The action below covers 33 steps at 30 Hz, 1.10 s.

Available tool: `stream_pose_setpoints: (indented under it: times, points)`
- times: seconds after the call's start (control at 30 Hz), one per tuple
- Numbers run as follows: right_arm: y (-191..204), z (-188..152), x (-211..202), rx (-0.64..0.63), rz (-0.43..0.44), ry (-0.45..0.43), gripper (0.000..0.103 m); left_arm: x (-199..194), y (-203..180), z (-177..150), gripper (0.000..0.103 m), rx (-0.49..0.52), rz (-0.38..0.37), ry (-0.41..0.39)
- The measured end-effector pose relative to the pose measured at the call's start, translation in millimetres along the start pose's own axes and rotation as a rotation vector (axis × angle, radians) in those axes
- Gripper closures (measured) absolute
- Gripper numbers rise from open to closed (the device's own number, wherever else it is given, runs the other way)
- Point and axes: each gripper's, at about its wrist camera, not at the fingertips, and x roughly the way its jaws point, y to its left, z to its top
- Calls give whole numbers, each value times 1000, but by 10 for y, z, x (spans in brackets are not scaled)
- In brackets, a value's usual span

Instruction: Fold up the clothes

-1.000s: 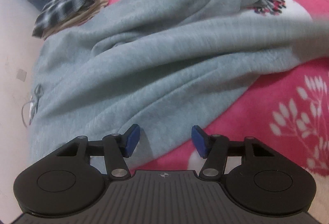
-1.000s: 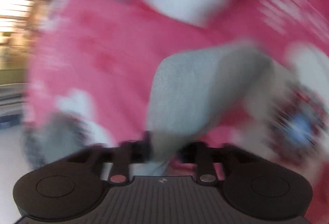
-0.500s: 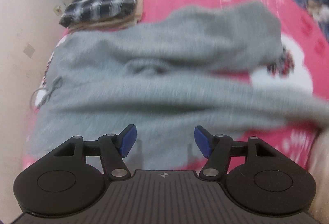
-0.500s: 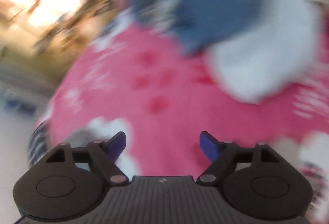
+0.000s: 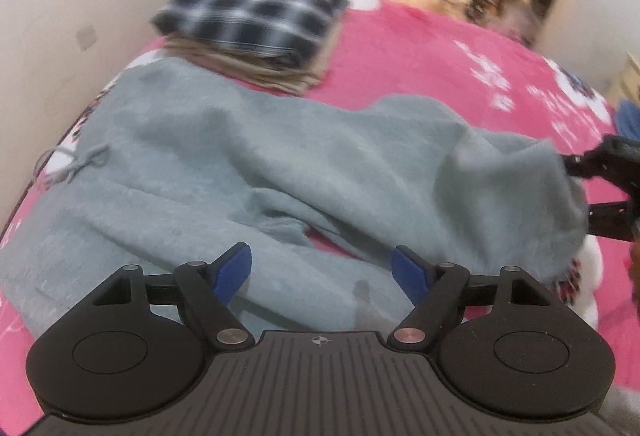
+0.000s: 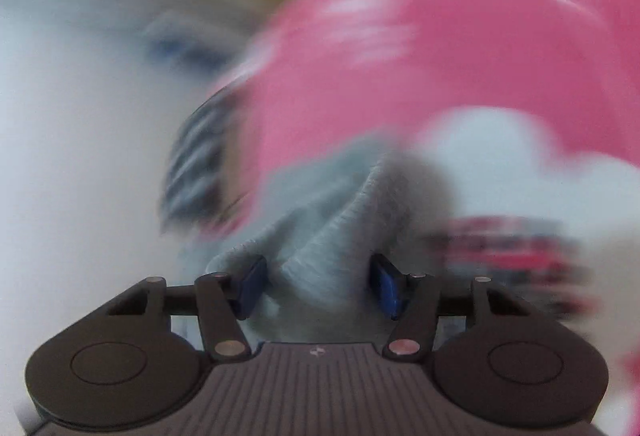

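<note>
A grey fleece garment (image 5: 280, 164) lies crumpled across the pink blanket (image 5: 432, 64), drawstring at its left end. My left gripper (image 5: 320, 272) hovers over its near edge; its jaws are opening and nothing is between them. My right gripper (image 5: 580, 188) reaches in from the right edge at the garment's right end. In the blurred right wrist view, the right gripper (image 6: 316, 284) has a bunched grey fold (image 6: 332, 236) between its closing jaws, and the blue pads (image 6: 386, 288) do not clearly press on it.
A folded plaid piece (image 5: 256, 16) tops a beige stack at the back left of the bed, just beyond the grey garment. A white wall (image 5: 60, 16) runs along the left. Blue clothing (image 5: 628, 120) shows at the far right edge.
The left view rolled and lifted, and its jaws spread wider. The right gripper let go of grey cloth, swung past a blue and white pile, and came back with a grey fold between its jaws.
</note>
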Motion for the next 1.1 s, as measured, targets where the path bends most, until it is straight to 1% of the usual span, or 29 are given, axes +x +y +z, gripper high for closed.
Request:
stream_pose_setpoints:
  times: [0.03, 0.1, 0.13, 0.2, 0.23, 0.27, 0.3, 0.37, 0.4, 0.43, 0.47, 0.53, 0.57, 0.6, 0.63, 0.7, 0.73, 0.8, 0.83, 0.9, 0.93, 0.97, 1.0, 1.03, 1.07, 1.1]
  points:
    - [274, -93, 134, -99, 47, 27, 42, 7, 61, 5, 25, -20, 5, 7]
    - [650, -279, 458, -223, 127, 85, 42, 21, 182, 10, 25, -58, 21, 28]
    - [759, -355, 618, -256, 142, 113, 41, 24, 240, 6, 25, -73, 34, 39]
    - [847, -451, 898, -270, 141, 182, 39, 16, 340, -1, 25, -86, 47, 61]
    - [841, -459, 954, -259, 147, 200, 36, 9, 365, 1, 24, -82, 50, 64]
    - [814, -453, 947, -245, 166, 209, 30, 0, 384, 3, 24, -76, 53, 64]
    - [780, -442, 917, -232, 192, 214, 28, 4, 395, 3, 24, -70, 49, 64]
    - [657, -370, 774, -201, 240, 222, 23, 60, 390, 6, 23, -60, 40, 67]
    - [553, -308, 643, -160, 275, 211, 22, 104, 376, 7, 23, -56, 35, 70]
    - [436, -242, 492, -111, 318, 193, 19, 148, 359, 5, 23, -51, 29, 73]
    - [274, -169, 323, -40, 360, 154, 15, 193, 338, 3, 23, -47, 22, 74]
    - [-95, -15, -33, 123, 440, 55, 7, 264, 285, -9, 23, -38, 10, 70]
    - [-285, 63, -173, 192, 444, -1, 6, 290, 261, -17, 23, -35, 4, 68]
    - [-477, 141, -293, 255, 430, -60, 6, 302, 247, -23, 23, -36, 0, 68]
    - [-643, 212, -386, 305, 387, -107, 6, 311, 235, -27, 23, -39, -4, 69]
    - [-919, 366, -428, 391, 261, -152, 5, 301, 218, -36, 23, -30, -9, 65]
    - [-1022, 435, -381, 425, 214, -145, 5, 293, 212, -39, 23, -18, -6, 62]
    - [-1148, 580, -89, 481, 148, -62, 5, 279, 206, -46, 23, 9, 7, 55]
    - [-1167, 658, 91, 491, 125, -4, 5, 280, 206, -48, 23, 21, 19, 53]
    - [-1036, 737, 455, 454, 90, 87, 5, 319, 212, -70, 23, 55, 54, 40]
    - [-922, 787, 627, 402, 72, 126, 5, 341, 215, -83, 23, 73, 73, 32]
    - [-788, 806, 745, 347, 47, 144, 20, 397, 215, -112, 23, 97, 103, 34]
    - [-653, 805, 839, 297, 19, 153, 38, 456, 218, -139, 24, 113, 127, 47]
    - [-568, 803, 868, 284, 9, 146, 74, 513, 223, -164, 24, 125, 148, 61]
    - [-507, 800, 865, 289, 9, 132, 86, 554, 240, -182, 24, 125, 156, 74]
    - [-441, 839, 720, 268, 25, 72, 89, 578, 259, -194, 24, 119, 157, 84]
